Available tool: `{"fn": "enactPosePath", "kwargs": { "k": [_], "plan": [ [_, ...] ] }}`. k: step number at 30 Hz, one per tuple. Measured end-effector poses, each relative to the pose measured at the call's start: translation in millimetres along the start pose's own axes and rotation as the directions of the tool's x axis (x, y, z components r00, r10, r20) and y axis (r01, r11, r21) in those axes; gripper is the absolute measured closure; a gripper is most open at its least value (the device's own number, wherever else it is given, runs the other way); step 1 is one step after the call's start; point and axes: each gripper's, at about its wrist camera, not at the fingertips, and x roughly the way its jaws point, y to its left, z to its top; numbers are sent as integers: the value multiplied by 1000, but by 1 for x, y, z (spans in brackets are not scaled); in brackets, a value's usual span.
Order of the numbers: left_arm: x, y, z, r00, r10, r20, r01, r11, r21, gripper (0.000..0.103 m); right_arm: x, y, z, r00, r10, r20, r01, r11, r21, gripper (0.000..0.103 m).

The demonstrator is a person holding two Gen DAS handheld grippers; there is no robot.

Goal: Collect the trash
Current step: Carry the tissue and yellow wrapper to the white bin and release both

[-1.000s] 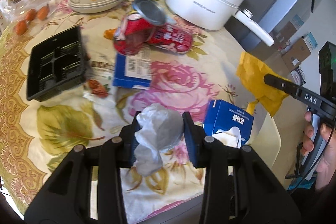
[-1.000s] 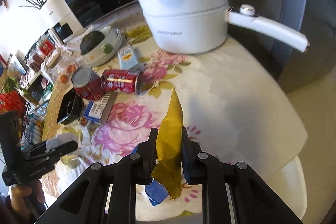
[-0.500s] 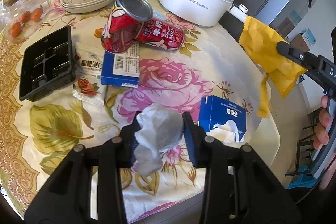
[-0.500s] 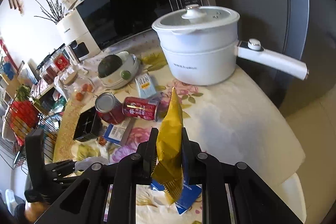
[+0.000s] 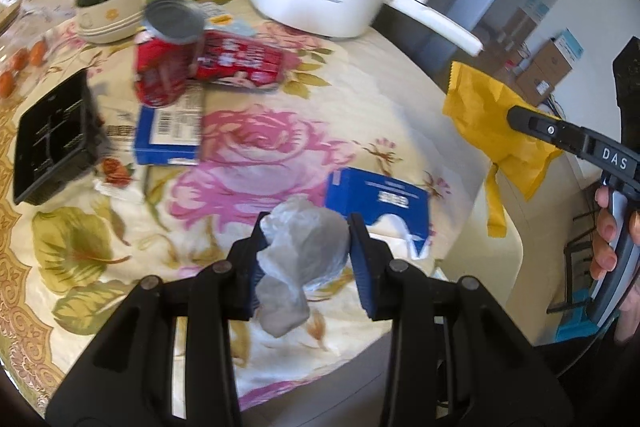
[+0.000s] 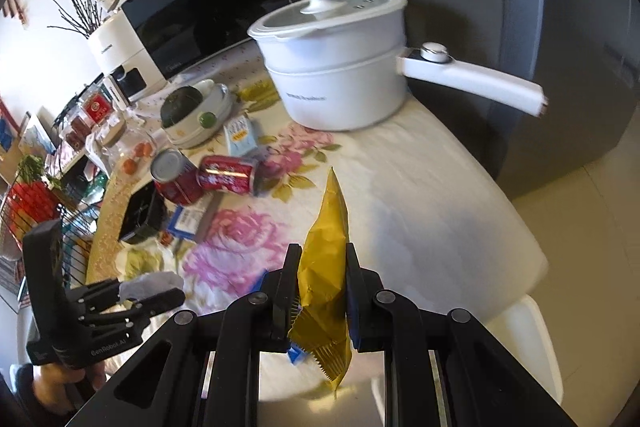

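Left gripper (image 5: 306, 259) fingers clamped on crumpled tissue (image 5: 302, 259) | right gripper (image 6: 320, 291) fingers pinched on yellow wrapper (image 6: 326, 267) | both held above floral worktop (image 5: 248, 131)

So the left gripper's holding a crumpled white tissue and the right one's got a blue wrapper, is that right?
Not quite: the wrapper in the right gripper is yellow, not blue, as the right wrist view shows. The left gripper does hold the crumpled white tissue.

"DAS" stands on the right hand-held gripper (image 5: 516, 115); "GenRobot.AI" on the left hand-held gripper (image 6: 160, 289).
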Motion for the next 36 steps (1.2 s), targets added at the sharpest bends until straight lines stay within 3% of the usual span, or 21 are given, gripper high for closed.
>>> {"fn": "enactPosePath", "kwargs": {
  "k": [14, 31, 33, 36],
  "plan": [
    [17, -88, -14, 994, -103, -23, 106, 987, 123, 64, -31, -66, -52, 996, -40, -78, 45, 997, 70, 83],
    [60, -184, -39, 981, -163, -106, 188, 935, 301, 64, -35, -157, -117, 974, -116, -197, 153, 971, 184, 83],
    [65, -192, -41, 979, -168, -113, 196, 927, 321, 64, -35, -165, -122, 971, -111, -210, 154, 967, 203, 79],
    [72, -204, -45, 978, -170, -122, 202, 915, 349, 64, -38, -172, -128, 968, -120, -218, 167, 963, 212, 57]
  ]
}}
